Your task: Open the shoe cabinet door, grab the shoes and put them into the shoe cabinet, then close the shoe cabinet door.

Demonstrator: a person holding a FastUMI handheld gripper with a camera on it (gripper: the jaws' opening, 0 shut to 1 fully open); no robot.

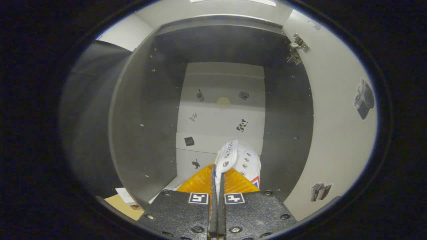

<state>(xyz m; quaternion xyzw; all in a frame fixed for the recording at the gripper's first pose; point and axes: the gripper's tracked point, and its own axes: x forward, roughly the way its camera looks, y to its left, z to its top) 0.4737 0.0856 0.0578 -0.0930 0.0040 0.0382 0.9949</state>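
Inside the open shoe cabinet point(146, 110), tongs point(218, 175) clamped on white shoe point(238, 160).

Shoe's point(238, 160) rear hidden behind hand-held gripper point(218, 180) fingers; cabinet's point(143, 133) floor unseen

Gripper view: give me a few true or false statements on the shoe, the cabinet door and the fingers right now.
1. The cabinet door is shut. False: it stands open beside the cabinet.
2. The gripper is shut on the shoe. True: both fingers pinch the shoe's upper edge.
3. The shoe is black. False: it is white with metal eyelets.
4. The shoe is held in front of the cabinet's open inside. True.
5. A hinge shows at the top of the door. True.
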